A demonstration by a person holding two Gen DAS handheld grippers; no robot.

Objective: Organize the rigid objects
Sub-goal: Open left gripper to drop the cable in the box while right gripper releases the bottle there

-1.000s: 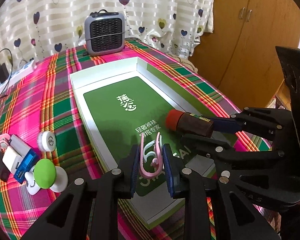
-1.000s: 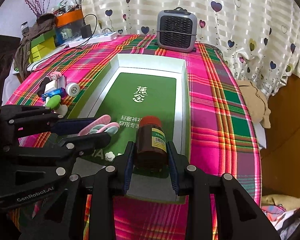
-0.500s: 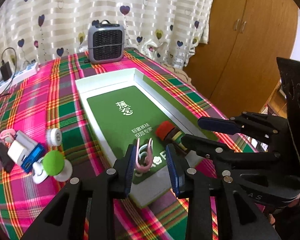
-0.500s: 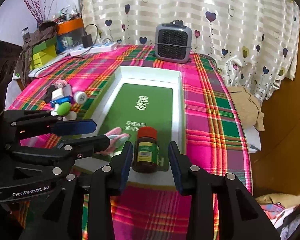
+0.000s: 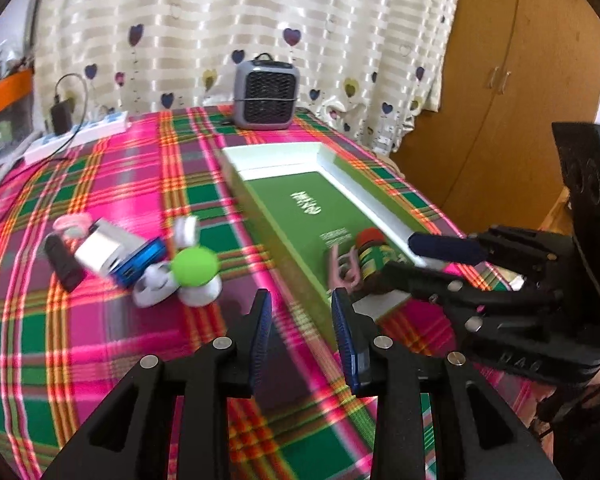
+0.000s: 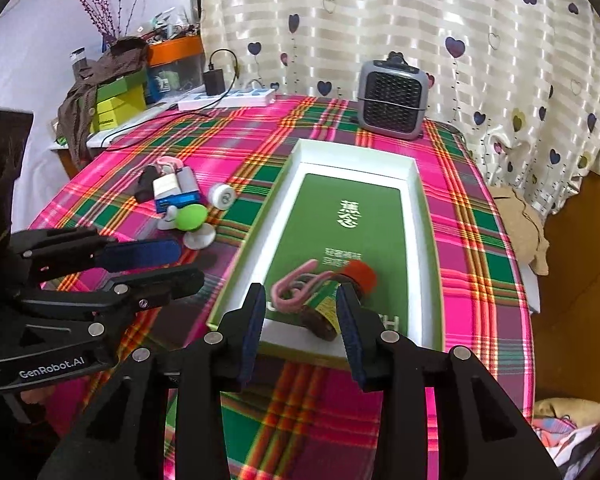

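Observation:
A shallow white box with a green floor (image 6: 416, 208) (image 5: 272, 156) lies on the plaid table. At its near end a brown bottle with a red cap (image 6: 328, 304) (image 5: 374, 256) lies on its side. Against it rests a pink clip (image 6: 294, 286) (image 5: 340, 268). My right gripper (image 6: 300, 308) hangs open above and just short of the bottle, not touching it. My left gripper (image 5: 300, 312) is open and holds nothing, over the cloth left of the box's near corner. Each gripper shows in the other's view: left gripper (image 6: 148, 264), right gripper (image 5: 452, 260).
Left of the box sits a cluster of small items: a green ball on a white base (image 5: 194, 268) (image 6: 192, 220), a blue and white box (image 5: 136, 260), a black piece (image 5: 62, 262), a white disc (image 6: 221, 196). A grey heater (image 6: 392, 100) and a power strip (image 6: 228, 98) stand at the back.
Both grippers opened, letting go of the pink clip and the bottle, and drew back and up. The left gripper swung left off the box. Bottle and clip now lie in the box.

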